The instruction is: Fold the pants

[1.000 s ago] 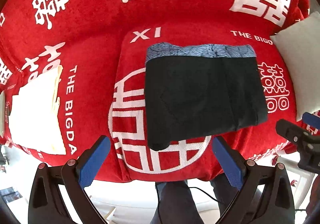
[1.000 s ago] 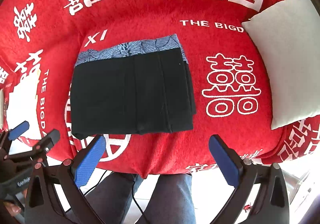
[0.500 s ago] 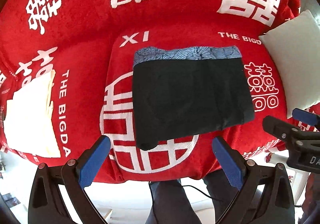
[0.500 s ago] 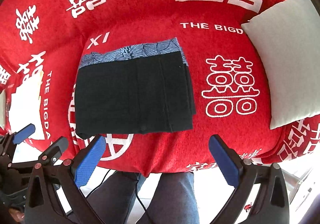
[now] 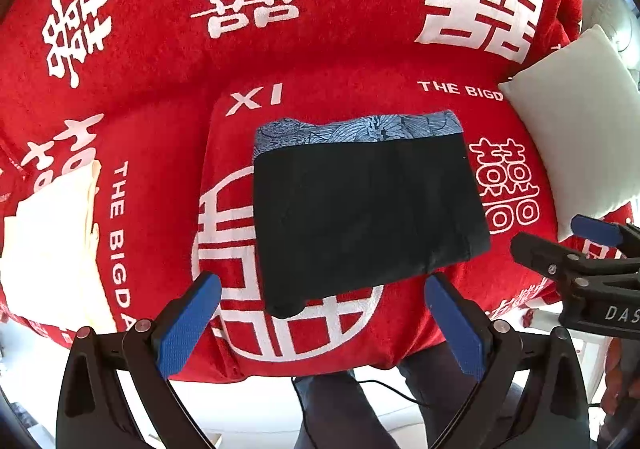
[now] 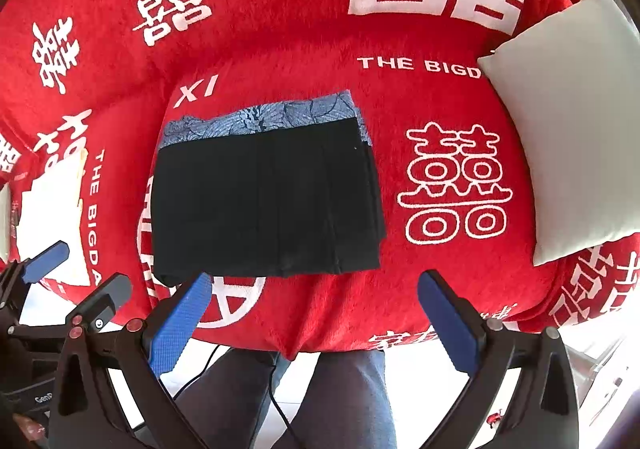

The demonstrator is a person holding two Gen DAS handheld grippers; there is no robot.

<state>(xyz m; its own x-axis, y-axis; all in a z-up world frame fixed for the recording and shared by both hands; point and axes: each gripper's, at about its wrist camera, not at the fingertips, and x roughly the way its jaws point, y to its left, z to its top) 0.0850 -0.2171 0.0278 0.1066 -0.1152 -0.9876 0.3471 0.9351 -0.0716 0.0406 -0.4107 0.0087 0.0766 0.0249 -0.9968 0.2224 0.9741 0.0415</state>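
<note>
The black pants lie folded into a flat rectangle on the red cover, with a blue patterned band along the far edge; they also show in the right wrist view. My left gripper is open and empty, held back just short of the fold's near edge. My right gripper is open and empty, also just short of the near edge, toward the right end. The right gripper shows at the right of the left wrist view, and the left gripper at the left of the right wrist view.
A white pillow leans at the right of the red-covered seat. A cream folded cloth lies at the left. The person's legs and a thin cable are below the seat's front edge.
Both grippers have drawn back a little from the pants, which look slightly farther away. The pants have not moved.
</note>
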